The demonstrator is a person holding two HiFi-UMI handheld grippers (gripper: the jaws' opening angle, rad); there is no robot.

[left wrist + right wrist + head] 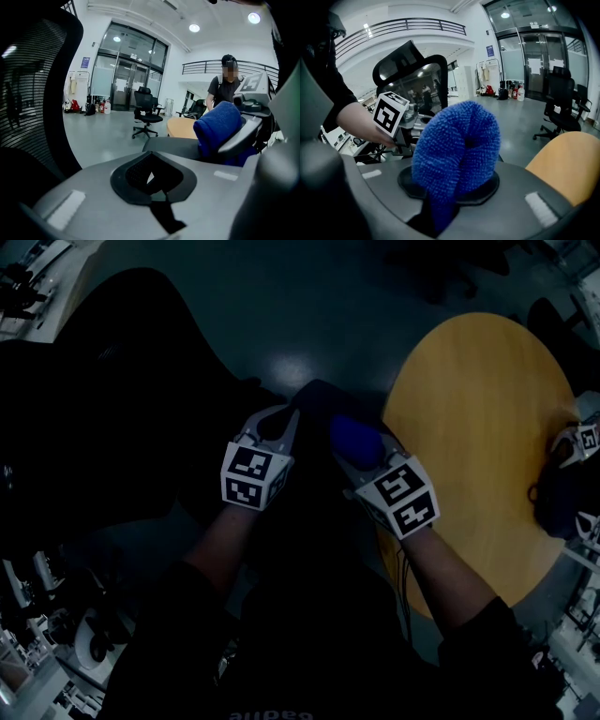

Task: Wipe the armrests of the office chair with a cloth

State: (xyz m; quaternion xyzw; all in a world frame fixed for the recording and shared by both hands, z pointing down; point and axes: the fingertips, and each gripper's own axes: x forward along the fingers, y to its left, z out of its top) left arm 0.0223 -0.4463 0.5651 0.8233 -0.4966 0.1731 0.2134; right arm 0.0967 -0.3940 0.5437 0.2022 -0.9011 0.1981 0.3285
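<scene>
My right gripper (349, 440) is shut on a folded blue cloth (355, 437), which bulges out between its jaws in the right gripper view (457, 150). In the left gripper view the cloth (218, 128) rests against the far end of a dark grey armrest (171, 147). Just to the left, my left gripper (275, 430) is shut with nothing in it, its jaws meeting (152, 177). The office chair's black mesh backrest (28, 93) rises at the left and also shows in the right gripper view (419, 77). The head view is very dark, so the armrest is hard to make out there.
A round wooden table (487, 427) stands close on the right, with another gripper and dark gear (572, 474) at its far edge. A person (228, 86) stands beyond it. Another office chair (145, 112) sits further off on the grey floor.
</scene>
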